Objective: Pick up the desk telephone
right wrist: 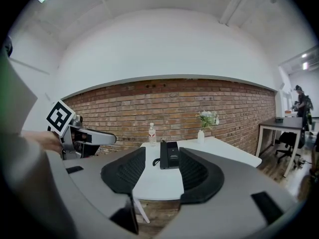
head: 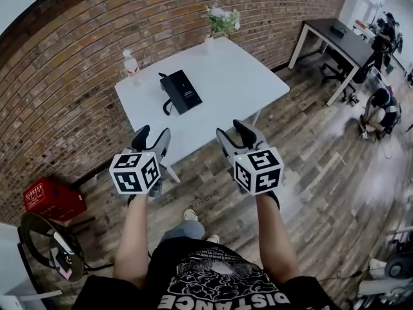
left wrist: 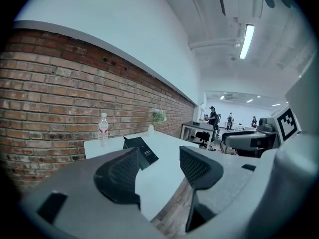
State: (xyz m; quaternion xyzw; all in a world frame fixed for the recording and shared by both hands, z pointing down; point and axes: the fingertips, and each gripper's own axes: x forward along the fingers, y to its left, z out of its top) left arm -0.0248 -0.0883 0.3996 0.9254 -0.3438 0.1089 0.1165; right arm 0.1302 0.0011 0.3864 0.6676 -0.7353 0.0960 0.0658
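Observation:
A black desk telephone (head: 181,90) with a curled cord lies on the white table (head: 226,76), toward its left side. It also shows in the left gripper view (left wrist: 143,151) and the right gripper view (right wrist: 170,155). Both grippers hang in the air short of the table's near edge, well apart from the phone. My left gripper (head: 151,137) is open with nothing between its jaws. My right gripper (head: 234,133) is open too and holds nothing.
A water bottle (head: 131,64) stands at the table's back left and a vase of flowers (head: 221,22) at the back. A brick wall runs behind. A red crate (head: 50,199) sits on the wooden floor at left. A dark desk (head: 339,41) and people are at far right.

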